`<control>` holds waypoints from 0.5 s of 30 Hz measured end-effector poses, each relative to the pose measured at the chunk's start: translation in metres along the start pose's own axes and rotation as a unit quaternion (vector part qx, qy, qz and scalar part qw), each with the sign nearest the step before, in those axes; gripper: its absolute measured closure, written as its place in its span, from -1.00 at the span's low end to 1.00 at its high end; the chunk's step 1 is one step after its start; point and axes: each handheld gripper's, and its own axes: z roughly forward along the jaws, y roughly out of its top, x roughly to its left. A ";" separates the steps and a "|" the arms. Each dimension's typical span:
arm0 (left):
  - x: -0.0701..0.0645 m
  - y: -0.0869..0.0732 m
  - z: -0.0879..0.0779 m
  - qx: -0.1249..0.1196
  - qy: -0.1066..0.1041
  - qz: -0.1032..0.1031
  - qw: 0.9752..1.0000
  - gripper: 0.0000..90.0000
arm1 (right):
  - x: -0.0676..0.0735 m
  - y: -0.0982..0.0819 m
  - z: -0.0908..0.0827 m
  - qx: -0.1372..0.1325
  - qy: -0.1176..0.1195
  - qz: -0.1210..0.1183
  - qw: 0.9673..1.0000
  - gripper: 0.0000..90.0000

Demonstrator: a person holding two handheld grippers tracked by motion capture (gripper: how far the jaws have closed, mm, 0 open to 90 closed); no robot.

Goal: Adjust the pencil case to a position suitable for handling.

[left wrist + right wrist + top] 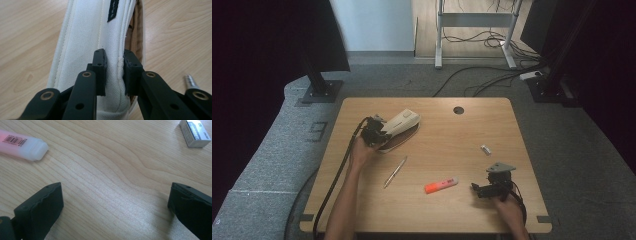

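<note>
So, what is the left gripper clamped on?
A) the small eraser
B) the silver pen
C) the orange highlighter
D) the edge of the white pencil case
D: in the left gripper view, the left gripper has its jaws pinching the seam edge of the white pencil case.

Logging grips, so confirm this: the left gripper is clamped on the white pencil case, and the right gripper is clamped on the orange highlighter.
The right gripper is not clamped on the orange highlighter. The right gripper view shows its jaws wide open over bare table, with the highlighter lying apart. The left gripper is indeed clamped on the white pencil case.
</note>
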 end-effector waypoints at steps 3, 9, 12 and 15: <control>0.001 -0.006 -0.005 -0.010 -0.011 -0.012 1.000 0.67 | 0.000 0.000 0.000 0.000 0.000 0.000 1.000 -1.00; -0.002 -0.018 -0.015 -0.028 -0.027 -0.026 0.999 0.68 | 0.000 0.000 0.000 0.000 0.000 0.000 1.000 -1.00; -0.003 -0.024 -0.021 -0.040 -0.036 -0.033 0.998 0.68 | 0.000 0.000 0.000 0.000 0.000 0.000 1.000 -1.00; -0.006 -0.030 -0.025 -0.045 -0.041 -0.038 0.997 0.69 | 0.000 0.000 0.000 0.000 0.000 0.000 1.000 -1.00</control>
